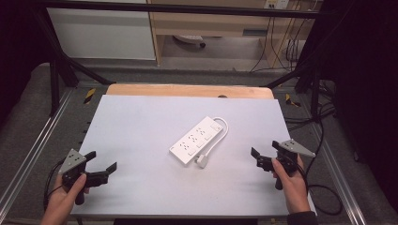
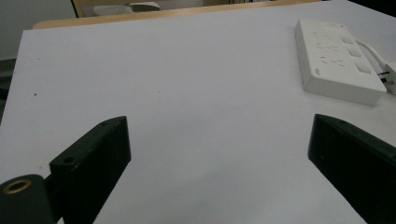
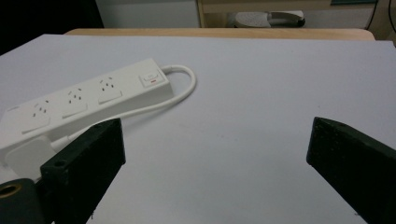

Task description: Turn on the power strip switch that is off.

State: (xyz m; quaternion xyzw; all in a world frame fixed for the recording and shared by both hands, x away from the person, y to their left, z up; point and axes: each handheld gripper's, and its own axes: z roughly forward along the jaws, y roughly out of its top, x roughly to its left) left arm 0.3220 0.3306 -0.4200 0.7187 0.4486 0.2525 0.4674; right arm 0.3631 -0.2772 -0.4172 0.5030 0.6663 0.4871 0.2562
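The power strip point(image 1: 198, 139) lies near the middle of the table point(image 1: 141, 117), its long axis running diagonally from the near left toward the far right; its cord point(image 1: 224, 129) loops off the far end and returns along the right flank to the plug point(image 1: 202, 161), which rests against the near end; the plug end faces the person. The right gripper point(image 1: 264, 158) sits near the right edge, level with the plug and appearing somewhat nearer to it; the left gripper point(image 1: 102, 165) sits by the near left corner, farther off. Both grippers are spread wide, holding and touching nothing; in the right gripper view the strip point(image 3: 84, 105) lies ahead and left of the jaws.
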